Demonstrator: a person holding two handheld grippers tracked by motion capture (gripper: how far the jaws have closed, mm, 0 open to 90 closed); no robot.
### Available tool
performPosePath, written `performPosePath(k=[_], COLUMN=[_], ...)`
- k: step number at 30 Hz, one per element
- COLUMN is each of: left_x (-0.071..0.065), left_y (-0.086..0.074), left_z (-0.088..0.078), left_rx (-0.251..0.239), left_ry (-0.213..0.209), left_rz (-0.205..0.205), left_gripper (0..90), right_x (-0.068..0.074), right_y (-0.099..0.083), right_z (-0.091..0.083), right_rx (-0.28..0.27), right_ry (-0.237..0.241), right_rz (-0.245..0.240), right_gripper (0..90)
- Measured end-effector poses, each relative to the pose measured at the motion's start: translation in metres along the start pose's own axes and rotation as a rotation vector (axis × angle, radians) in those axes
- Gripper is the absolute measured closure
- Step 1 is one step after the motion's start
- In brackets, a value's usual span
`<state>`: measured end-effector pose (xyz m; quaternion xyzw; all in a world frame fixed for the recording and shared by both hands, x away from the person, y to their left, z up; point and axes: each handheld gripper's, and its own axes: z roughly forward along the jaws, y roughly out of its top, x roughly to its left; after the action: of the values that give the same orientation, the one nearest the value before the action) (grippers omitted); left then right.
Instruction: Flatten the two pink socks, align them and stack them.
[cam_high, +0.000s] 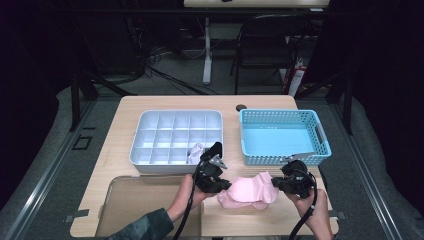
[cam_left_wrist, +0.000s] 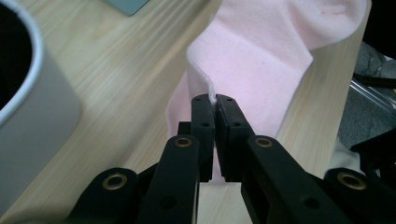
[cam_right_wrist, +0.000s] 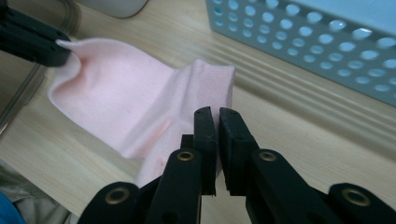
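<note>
A pink sock (cam_high: 250, 190) lies low in the high view's centre, stretched between both grippers on the wooden table (cam_high: 125, 120). The left gripper (cam_left_wrist: 215, 100) is clamped on one edge of it; the right gripper (cam_right_wrist: 215, 114) pinches the other end. Above stand a white divided organizer tray (cam_high: 150, 160) holding what looks like a rolled white sock (cam_high: 195, 151), and a blue perforated basket (cam_high: 320, 132). No writing is readable anywhere.
</note>
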<state>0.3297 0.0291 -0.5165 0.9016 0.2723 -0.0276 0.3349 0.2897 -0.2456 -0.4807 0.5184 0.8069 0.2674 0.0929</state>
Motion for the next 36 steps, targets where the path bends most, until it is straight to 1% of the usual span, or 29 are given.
performPosePath(k=[1,2,3,4,5,6,7,8,10,11,12,13,14,15,16,18,19,20,22,24,25,26,27,29,30,31,32,33,36], left_x=[0.004,0.007,0.009,0.010,0.010,0.011,0.011,0.011,0.011,0.012,0.012,0.012,0.012,0.012,0.012,0.011,0.010,0.010,0.009,0.008,0.008,0.008,0.007,0.006,0.006,0.006,0.006,0.006,0.004], left_y=[-0.003,-0.006,-0.010,-0.012,-0.013,-0.014,-0.014,-0.014,-0.015,-0.015,-0.015,-0.015,-0.016,-0.016,-0.017,-0.017,-0.017,-0.017,-0.018,-0.019,-0.020,-0.021,-0.021,-0.022,-0.023,-0.023,-0.024,-0.024,-0.025], left_z=[0.001,0.004,0.008,0.011,0.014,0.016,0.018,0.019,0.018,0.017,0.016,0.015,0.015,0.016,0.017,0.019,0.020,0.020,0.022,0.024,0.026,0.027,0.028,0.029,0.030,0.029,0.029,0.029,0.029], left_rx=[0.014,0.038,0.044,0.066,0.085,0.090,0.103,0.106,0.114,0.123,0.123,0.131,0.141,0.146,0.150,0.159,0.171,0.174,0.183,0.194,0.198,0.198,0.201,0.201,0.200,0.199,0.197,0.196,0.192], left_ry=[-0.001,-0.008,-0.013,-0.007,0.006,0.008,0.009,0.017,0.024,0.037,0.038,0.030,0.039,0.041,0.039,0.053,0.055,0.057,0.058,0.056,0.053,0.049,0.050,0.048,0.052,0.051,0.051,0.053,0.057], left_rz=[-0.010,-0.018,-0.030,-0.029,-0.018,-0.019,-0.021,-0.019,-0.022,-0.019,-0.026,-0.032,-0.036,-0.038,-0.037,-0.038,-0.034,-0.034,-0.030,-0.027,-0.026,-0.026,-0.024,-0.020,-0.021,-0.017,-0.016,-0.014,-0.007], left_gripper=[86.7,86.7,86.6,86.5,86.4,86.2,86.0,85.0,79.4,75.1,68.5,64.2,59.1,54.6,54.4,52.4,52.2,51.6,52.0,52.4,52.9,53.1,53.7,55.6,56.3,57.1,57.6,58.1,62.1], right_x=[0.000,-0.001,-0.001,-0.002,-0.002,-0.003,-0.003,-0.003,-0.005,-0.006,-0.007,-0.007,-0.008,-0.009,-0.010,-0.010,-0.011,-0.010,-0.010,-0.010,-0.009,-0.010,-0.009,-0.009,-0.007,-0.007,-0.007,-0.006,-0.005], right_y=[-0.001,-0.002,-0.003,-0.004,-0.006,-0.007,-0.009,-0.011,-0.013,-0.014,-0.015,-0.015,-0.016,-0.017,-0.017,-0.018,-0.018,-0.019,-0.019,-0.019,-0.020,-0.020,-0.020,-0.019,-0.020,-0.020,-0.020,-0.020,-0.020], right_z=[0.005,0.012,0.019,0.026,0.033,0.038,0.043,0.047,0.051,0.053,0.054,0.055,0.055,0.055,0.055,0.057,0.058,0.060,0.061,0.064,0.066,0.067,0.068,0.068,0.069,0.068,0.068,0.069,0.069], right_rx=[0.011,0.035,0.050,0.066,0.085,0.094,0.114,0.112,0.129,0.135,0.129,0.145,0.143,0.137,0.145,0.143,0.155,0.152,0.168,0.173,0.178,0.202,0.193,0.207,0.192,0.200,0.202,0.197,0.198], right_ry=[0.000,0.002,0.008,0.012,0.009,0.015,0.016,0.007,0.016,0.014,0.022,0.022,0.013,0.014,0.015,0.003,-0.001,-0.010,-0.006,-0.014,-0.009,-0.010,-0.004,-0.026,-0.018,-0.031,-0.030,-0.025,-0.014], right_rz=[-0.001,0.000,0.009,0.003,0.005,0.016,0.008,0.011,0.005,0.008,0.016,0.012,0.006,0.011,0.009,0.018,0.010,0.010,0.007,0.003,0.009,-0.006,-0.002,-0.028,-0.017,-0.032,-0.039,-0.035,-0.042], right_gripper=[86.1,86.1,86.1,86.1,86.1,86.1,86.1,85.9,85.3,84.5,83.1,80.3,76.9,75.7,73.8,70.0,67.3,66.0,64.3,63.8,63.1,62.5,63.0,63.2,63.5,64.3,65.7,67.1,70.8])
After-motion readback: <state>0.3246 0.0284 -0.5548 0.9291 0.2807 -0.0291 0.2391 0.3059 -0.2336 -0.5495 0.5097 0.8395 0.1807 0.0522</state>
